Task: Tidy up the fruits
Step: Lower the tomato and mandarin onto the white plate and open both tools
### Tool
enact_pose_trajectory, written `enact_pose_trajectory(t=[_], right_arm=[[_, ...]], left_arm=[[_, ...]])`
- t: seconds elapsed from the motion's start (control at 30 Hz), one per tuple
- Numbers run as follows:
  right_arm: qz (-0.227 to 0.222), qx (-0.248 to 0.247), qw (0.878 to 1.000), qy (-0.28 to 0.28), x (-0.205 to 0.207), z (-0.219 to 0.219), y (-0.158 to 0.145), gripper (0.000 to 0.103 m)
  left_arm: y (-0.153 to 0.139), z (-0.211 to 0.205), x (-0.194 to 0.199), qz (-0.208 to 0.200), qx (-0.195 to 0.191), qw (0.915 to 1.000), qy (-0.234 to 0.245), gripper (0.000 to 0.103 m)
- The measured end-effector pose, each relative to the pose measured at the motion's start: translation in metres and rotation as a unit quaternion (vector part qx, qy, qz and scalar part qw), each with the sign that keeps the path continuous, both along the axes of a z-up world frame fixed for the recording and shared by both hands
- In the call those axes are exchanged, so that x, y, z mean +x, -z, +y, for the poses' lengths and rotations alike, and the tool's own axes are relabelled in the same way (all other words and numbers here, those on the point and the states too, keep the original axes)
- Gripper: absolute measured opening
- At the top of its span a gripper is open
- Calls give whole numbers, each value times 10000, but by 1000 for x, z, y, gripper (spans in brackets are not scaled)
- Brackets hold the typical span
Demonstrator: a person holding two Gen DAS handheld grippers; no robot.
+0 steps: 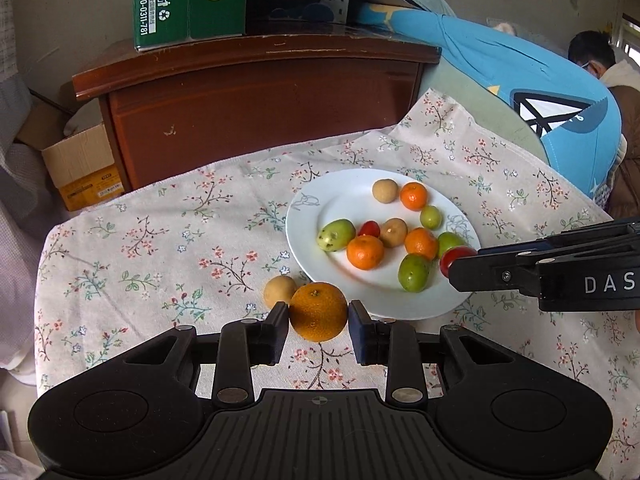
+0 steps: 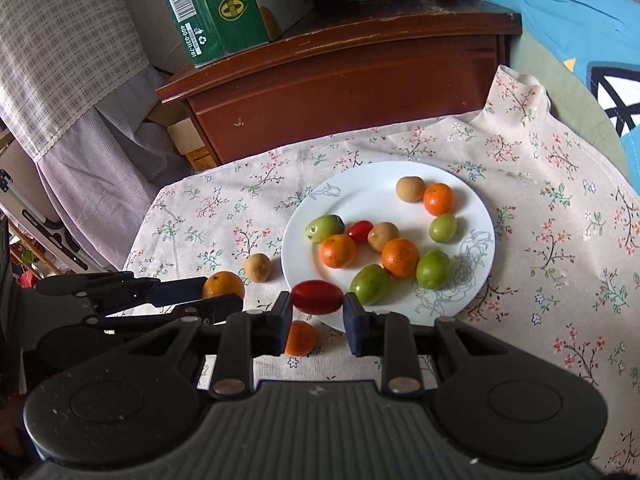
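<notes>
A mandarin point(image 1: 318, 312) is clamped between the fingers of the left gripper point(image 1: 319, 314), at the near-left edge of the white plate point(image 1: 320, 216), w/ floral cloth seen under it; whether it rests on the cloth or is lifted can't be told. A brown longan point(image 1: 279, 290) lies on the cloth just beside it, to its left. A red cherry tomato point(image 2: 317, 297) is held between the fingers of the right gripper point(image 2: 317, 304), over the plate's near rim. Another small mandarin point(image 2: 301, 337) is seen on the cloth below that gripper, partly hidden by its left finger.

On the plate are seen: 3 mandarins, 4 green jujube-like fruits, 2 longans and 1 cherry tomato point(image 2: 360, 231), mostly bunched in the middle and near part, w/ one longan point(image 2: 410, 189) and one mandarin point(image 2: 439, 199) touching at the far side.

The plate sits on a floral tablecloth point(image 1: 160, 248). Behind the table a dark wooden cabinet point(image 1: 260, 96) is seen, w/ a green carton point(image 1: 188, 0) on top. A blue cushion point(image 1: 520, 76) is at the right.
</notes>
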State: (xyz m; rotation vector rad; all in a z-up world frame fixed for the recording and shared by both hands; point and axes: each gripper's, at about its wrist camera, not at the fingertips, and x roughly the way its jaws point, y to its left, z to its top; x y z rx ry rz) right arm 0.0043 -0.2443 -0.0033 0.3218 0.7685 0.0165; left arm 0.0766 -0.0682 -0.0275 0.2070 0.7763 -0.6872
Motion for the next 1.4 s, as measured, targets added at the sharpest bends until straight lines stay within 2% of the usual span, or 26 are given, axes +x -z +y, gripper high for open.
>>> enact_pose_trajectory(t=[0.33,0.47,0.6,0.77,1.1,1.33,1.37,1.4], right_arm=[[-508,-350,9979,205,18,-29,-15,28],[-572,-164,9977,340,26,-44,-13,28],[-504,-104,9979,394,35,-52,-4,28],[-403,244,9977,484,45,-61,7,28],[-46,332,9967,743,67,-69,33,28],[-140,290,9958,853,65,-71,29,32],[-139,296,9958,851,65,-71,29,34],[-138,300,9959,841,65,-70,28,37]], left_arm=[[-21,-21,24,-157,-106,9995,-254,30],[-22,-27,33,-124,-222,9994,-230,30],[-15,-38,40,-89,-179,9997,-167,30],[-6,-47,51,-24,-137,9997,-203,30],[8,-64,73,124,-132,9995,-262,30],[3,-68,70,34,-124,9995,-272,32],[1,-68,69,22,-109,9995,-309,38],[-2,-67,68,2,-110,9992,-383,52]])
